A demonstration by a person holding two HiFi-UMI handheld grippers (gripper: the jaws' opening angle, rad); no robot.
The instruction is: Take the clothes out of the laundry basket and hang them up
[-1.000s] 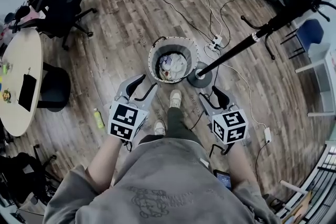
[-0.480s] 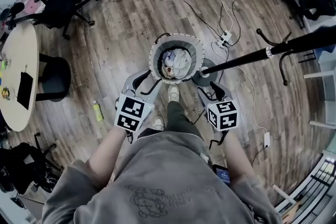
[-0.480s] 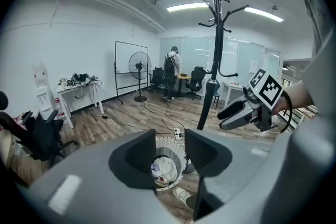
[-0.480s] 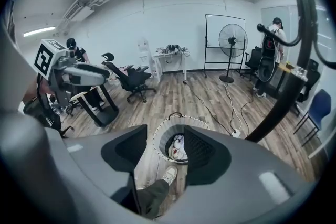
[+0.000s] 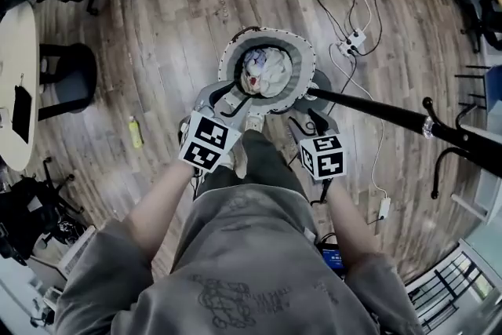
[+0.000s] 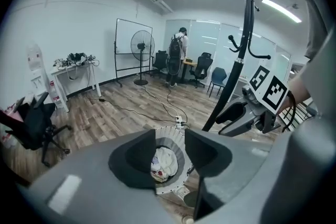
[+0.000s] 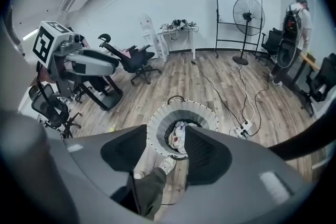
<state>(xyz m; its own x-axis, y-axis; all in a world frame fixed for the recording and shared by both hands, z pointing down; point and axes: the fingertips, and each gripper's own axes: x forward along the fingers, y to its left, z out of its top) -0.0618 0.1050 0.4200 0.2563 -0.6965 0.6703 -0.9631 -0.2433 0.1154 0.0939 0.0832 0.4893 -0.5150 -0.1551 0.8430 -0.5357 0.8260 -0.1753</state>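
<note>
Laundry basket point(image 5: 304, 67): round, grey-walled with a pale rim, upright on the wood floor just ahead of the person's feet. Holds a crumpled heap of clothes point(image 5: 265, 73), mostly white with a patch of red, lying low inside, well under the rim. Just beside the basket's right side, the round base of a black coat stand point(image 5: 376, 110), its pole running off to the right in the head view.

Left hand-held gripper point(image 5: 223, 100): held out from a bare forearm and angled downward, tips over the basket's near left rim in the head view. Released, jaws apart, nothing between the pads. Framed in the gap in its own view, the basket and the clothes below.

Right hand-held gripper point(image 5: 307, 121): also tilted down, short of the basket's near right edge and close to the stand's base. Released too, jaws wide and gripping nothing. Framed in its gap, the basket, the clothes, a pale shoe point(image 7: 165, 164) and a dark trouser leg. Both marker cubes turned up toward the head camera; both grippers clear of the clothes.

Elsewhere on the floor: a yellow-green bottle point(image 5: 135, 131) off to the left, a white power strip point(image 5: 354, 39) with trailing cables beyond the basket, a black chair point(image 5: 67, 78) next to a pale round tabletop point(image 5: 16, 51).
</note>
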